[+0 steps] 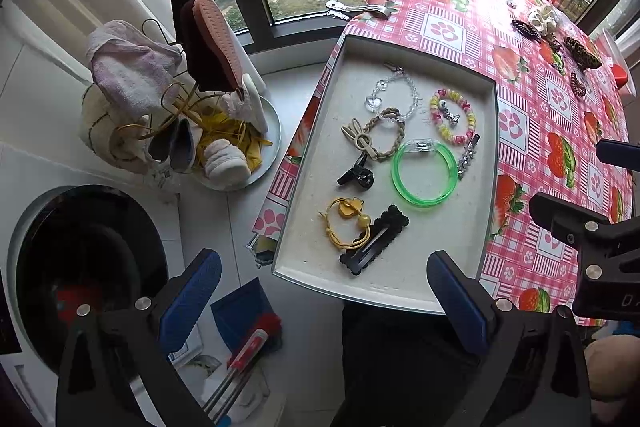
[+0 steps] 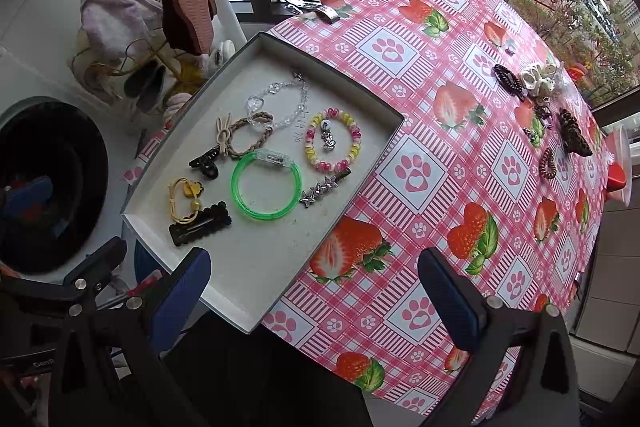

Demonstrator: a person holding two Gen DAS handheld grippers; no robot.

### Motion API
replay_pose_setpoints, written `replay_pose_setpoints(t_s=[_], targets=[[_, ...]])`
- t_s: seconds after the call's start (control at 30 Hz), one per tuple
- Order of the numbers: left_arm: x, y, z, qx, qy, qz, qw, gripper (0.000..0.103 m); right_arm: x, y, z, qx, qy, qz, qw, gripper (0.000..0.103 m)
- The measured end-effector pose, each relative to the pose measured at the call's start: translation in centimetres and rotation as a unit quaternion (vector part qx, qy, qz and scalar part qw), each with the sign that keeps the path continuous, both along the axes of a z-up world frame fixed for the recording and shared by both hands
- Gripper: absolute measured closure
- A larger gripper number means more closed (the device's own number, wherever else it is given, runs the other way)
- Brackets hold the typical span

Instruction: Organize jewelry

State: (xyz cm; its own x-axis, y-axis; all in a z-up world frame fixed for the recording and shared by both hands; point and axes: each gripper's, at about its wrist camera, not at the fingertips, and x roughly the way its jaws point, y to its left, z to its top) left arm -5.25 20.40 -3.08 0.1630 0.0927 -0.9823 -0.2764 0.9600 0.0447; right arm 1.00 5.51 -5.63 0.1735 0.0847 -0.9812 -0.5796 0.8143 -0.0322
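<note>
Nearest the lens, the left tongs hang released, blue pads spread wide and holding nothing, above the near rim of the shallow white tray. The tray juts over the edge of the bench, which wears a pink checked cloth printed with strawberries and paw marks.

Every sorted piece lies inside the tray, beyond the left tongs and touching neither pad. The black scalloped hair clip sits closest to the near rim, with the yellow hair tie overlapping its far end. Farther into the tray lie the green bangle, the small black claw clip and the star-studded clip. Beyond those are the braided tan tie, the pink-and-yellow beaded bracelet and the clear crystal bracelet, nearest the tray's far rim.

The right tongs are likewise released and empty, one pad over the tray's near corner, the other over bare cloth. Well apart from the tray, at the far side of the bench, loose pieces wait: a cream scrunchie, a dark spiral tie and a brown claw clip.
</note>
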Motion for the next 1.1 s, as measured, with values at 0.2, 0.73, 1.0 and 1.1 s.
replay_pose_setpoints(t_s=[0.2,0.73,1.0,1.1], targets=[[-0.03,0.00,-0.08,0.000,0.001,-0.001,1.0000,0.000,-0.03,0.01,-0.01,0.000,0.000,-0.001,1.000,0.000],[-0.12,0.12,-0.24,0.000,0.003,-0.005,1.0000,0.000,-0.06,0.06,0.00,0.000,0.000,-0.001,1.000,0.000],[-0.07,-0.11,-0.26,0.000,0.005,-0.010,0.9999,0.000,-0.04,0.08,0.01,-0.001,0.000,-0.002,1.000,0.000],[-0.10,-0.06,-0.28,0.000,0.006,-0.010,0.9999,0.000,-0.05,0.13,-0.03,-0.002,0.001,-0.001,1.000,0.000]])
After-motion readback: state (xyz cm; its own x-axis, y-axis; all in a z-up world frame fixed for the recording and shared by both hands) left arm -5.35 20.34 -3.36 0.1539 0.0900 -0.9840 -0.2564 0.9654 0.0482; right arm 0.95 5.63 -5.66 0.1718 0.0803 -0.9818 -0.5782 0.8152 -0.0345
